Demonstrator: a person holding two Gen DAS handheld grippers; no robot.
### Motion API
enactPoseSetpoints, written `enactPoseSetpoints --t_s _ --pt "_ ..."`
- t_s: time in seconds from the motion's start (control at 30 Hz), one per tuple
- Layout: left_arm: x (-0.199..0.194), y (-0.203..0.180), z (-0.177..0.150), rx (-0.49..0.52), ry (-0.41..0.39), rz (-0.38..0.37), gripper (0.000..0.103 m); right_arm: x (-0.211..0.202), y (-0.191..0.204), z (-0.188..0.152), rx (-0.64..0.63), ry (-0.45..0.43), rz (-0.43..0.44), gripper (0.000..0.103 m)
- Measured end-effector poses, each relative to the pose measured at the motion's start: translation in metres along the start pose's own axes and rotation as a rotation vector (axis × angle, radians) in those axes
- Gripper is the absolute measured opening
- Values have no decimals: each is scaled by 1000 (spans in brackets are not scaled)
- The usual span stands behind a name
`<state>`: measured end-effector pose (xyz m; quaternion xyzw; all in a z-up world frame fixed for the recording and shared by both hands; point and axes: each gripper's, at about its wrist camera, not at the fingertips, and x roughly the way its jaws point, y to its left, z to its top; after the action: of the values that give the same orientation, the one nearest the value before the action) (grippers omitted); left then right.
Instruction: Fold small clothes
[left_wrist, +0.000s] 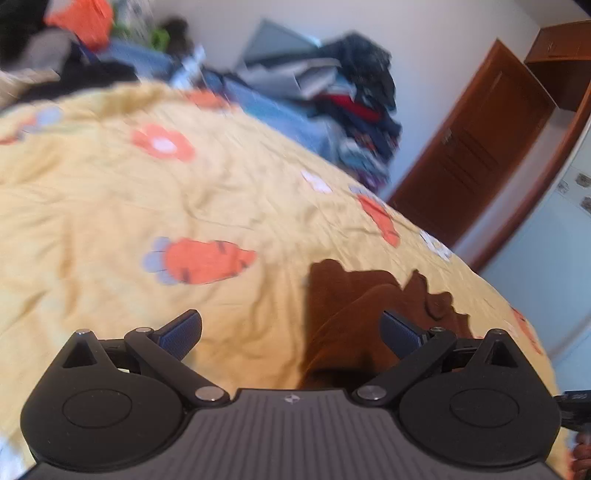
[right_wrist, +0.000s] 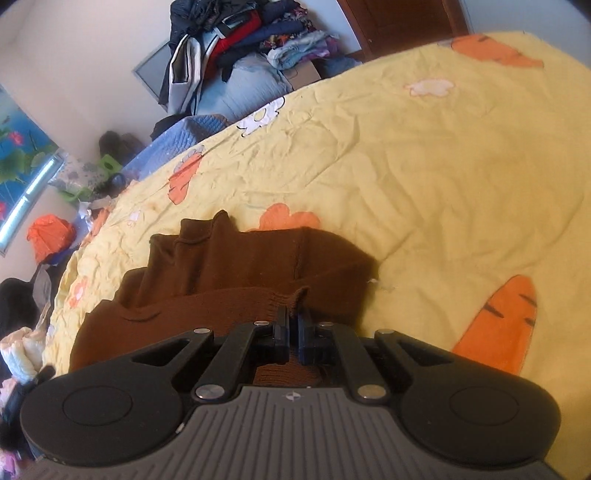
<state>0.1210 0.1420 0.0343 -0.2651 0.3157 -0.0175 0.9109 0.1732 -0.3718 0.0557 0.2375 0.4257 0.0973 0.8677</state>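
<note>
A small brown knit garment lies on the yellow carrot-print bedspread, partly folded over itself. My right gripper is shut on the garment's ribbed near edge and holds it just above the bed. In the left wrist view the same brown garment lies under and beyond the right finger. My left gripper is open and empty, jaws wide apart above the bedspread, with the garment's left edge between them. That view is motion-blurred.
A pile of clothes sits on a light blue quilt beyond the bed's far edge, also in the left wrist view. A brown door stands at the right. Orange fabric and clutter lie left of the bed.
</note>
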Motion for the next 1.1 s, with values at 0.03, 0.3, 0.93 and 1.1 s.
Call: enactPoseSetpoints --t_s 0.03,0.3,0.93,1.1 --pt "13 0 10 -13 57 -37 103 1 0 1 1 2 0 9" --pt "87 -10 34 -50 261 -62 61 -7 -1 14 -14 -2 32 9" --pt "98 31 48 -342 307 -211 61 17 -13 1 63 75 86 50" --pt "99 9 47 -188 322 -136 47 21 -4 -1 25 79 75 57"
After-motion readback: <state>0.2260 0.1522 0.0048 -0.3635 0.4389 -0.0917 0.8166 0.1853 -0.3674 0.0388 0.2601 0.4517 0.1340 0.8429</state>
